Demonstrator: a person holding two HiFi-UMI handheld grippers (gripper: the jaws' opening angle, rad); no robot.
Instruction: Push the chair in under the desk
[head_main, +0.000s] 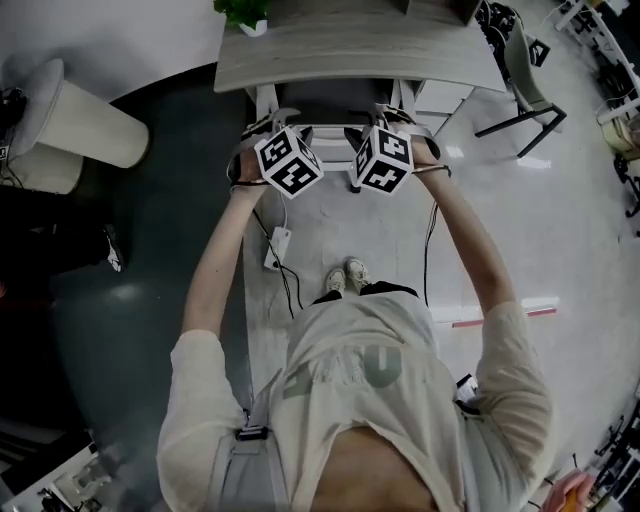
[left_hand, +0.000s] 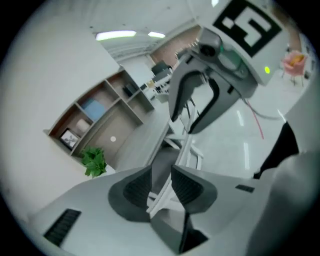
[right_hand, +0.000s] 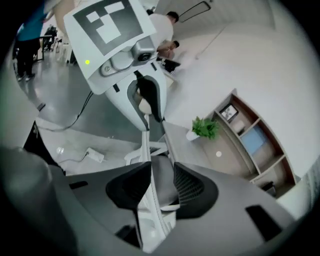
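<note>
My left gripper (left_hand: 161, 187) has its jaws partly apart, and so does my right gripper (right_hand: 162, 186). Neither one holds anything. Through each gap I can see a white bar of the chair (head_main: 333, 108), but the pads do not seem to press on it.

The chair sits right in front of my two grippers and a bit below them. Its seat is already tucked under the desk (head_main: 340, 50), and only its white back sticks out toward me. The back runs from side to side, with one gripper above each end. Both are about the same way from it, so neither hand is nearer. I think any more push must go straight ahead, toward the desk, with both hands at once so the chair does not turn.

My arms reach out in front of me, nearly straight. The grippers sit side by side and tip forward and down.

A small green plant (head_main: 243, 12) stands on the desk's left corner. A white power strip (head_main: 277, 248) lies on the floor near my feet.
</note>
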